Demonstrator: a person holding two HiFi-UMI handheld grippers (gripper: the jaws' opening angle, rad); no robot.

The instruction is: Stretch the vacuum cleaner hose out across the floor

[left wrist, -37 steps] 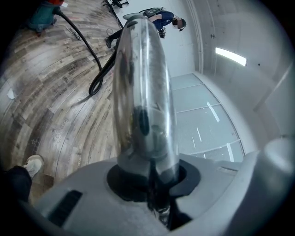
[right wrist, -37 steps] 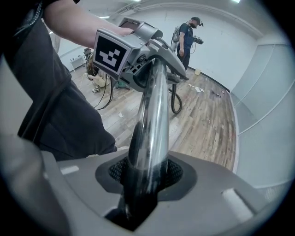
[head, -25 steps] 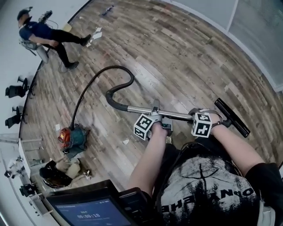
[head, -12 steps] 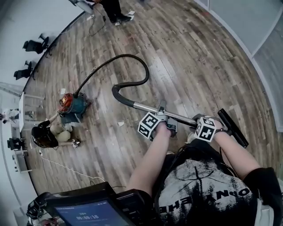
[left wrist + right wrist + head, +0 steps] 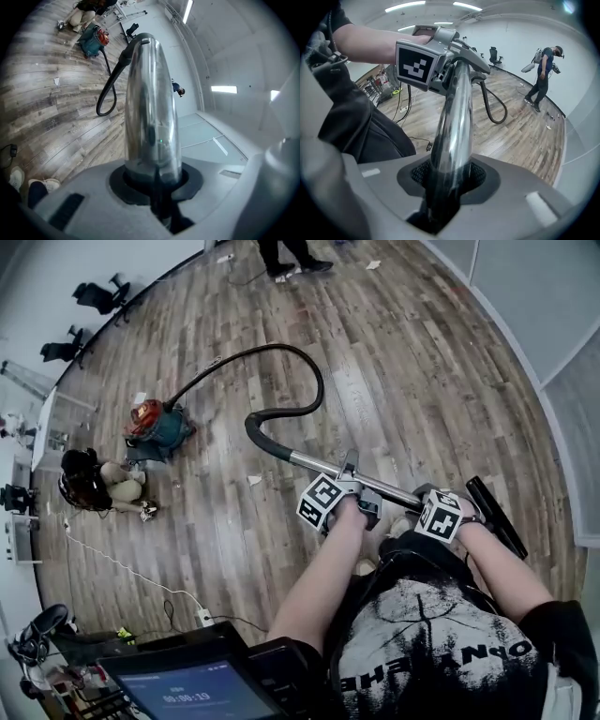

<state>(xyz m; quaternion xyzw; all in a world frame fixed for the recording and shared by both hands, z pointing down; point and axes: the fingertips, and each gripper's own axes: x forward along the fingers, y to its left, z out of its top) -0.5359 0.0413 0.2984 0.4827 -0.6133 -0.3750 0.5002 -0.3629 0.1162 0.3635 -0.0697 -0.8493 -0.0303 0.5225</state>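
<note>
Both clamped on the wand [image 5: 314, 464]: left gripper [image 5: 359, 495] mid-length, right gripper [image 5: 461, 509] by the nozzle [image 5: 497, 518]. Two-point hold for pulling. The hose [image 5: 321, 388] lies looped on the floor [image 5: 422, 362] back to the canister [image 5: 157, 422], not straight yet.

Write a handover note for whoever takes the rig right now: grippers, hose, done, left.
Left gripper: shut on the metal wand, nearer the hose end.
Right gripper: shut on the same wand, nearer the floor nozzle.
Hose: curled in a loop over the wood floor, between wand and canister vacuum; not straight.
Done: wand picked up in both grippers.
Left: probably back away from the canister, pulling the wand until the loop opens out.
</note>
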